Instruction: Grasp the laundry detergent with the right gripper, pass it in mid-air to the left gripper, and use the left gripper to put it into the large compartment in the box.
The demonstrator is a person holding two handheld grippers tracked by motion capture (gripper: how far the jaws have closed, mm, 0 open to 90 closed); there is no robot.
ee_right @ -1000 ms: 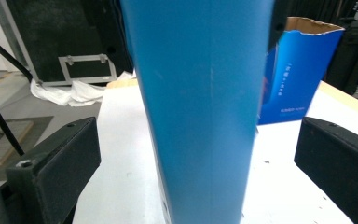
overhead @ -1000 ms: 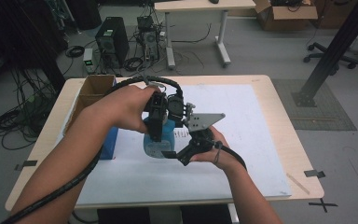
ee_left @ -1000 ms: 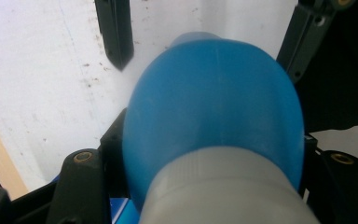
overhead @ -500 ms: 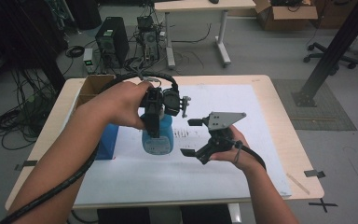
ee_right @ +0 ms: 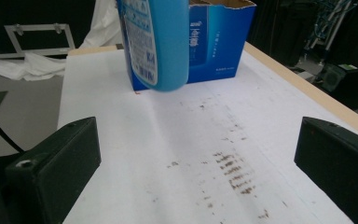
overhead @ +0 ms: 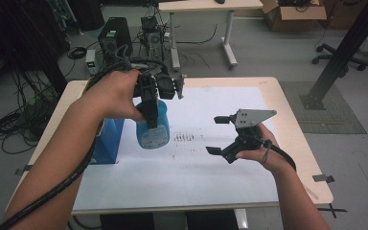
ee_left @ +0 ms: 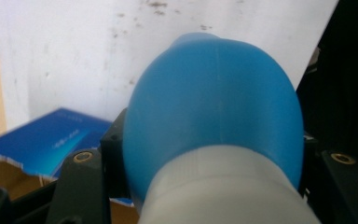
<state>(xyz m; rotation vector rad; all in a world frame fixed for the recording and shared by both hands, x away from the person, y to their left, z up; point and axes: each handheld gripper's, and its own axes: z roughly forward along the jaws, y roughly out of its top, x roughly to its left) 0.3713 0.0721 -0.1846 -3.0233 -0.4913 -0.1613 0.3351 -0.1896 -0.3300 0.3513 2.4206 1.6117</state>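
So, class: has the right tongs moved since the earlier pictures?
Yes. The right tongs have drawn away from the blue bottle, toward the right edge of the white sheet in the high view.

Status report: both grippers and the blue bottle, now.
Left gripper shut on blue bottle, bottle lifted off the white sheet. Right gripper open, empty, apart from bottle. Blue box beside bottle; brown marks on sheet, nothing blocking.
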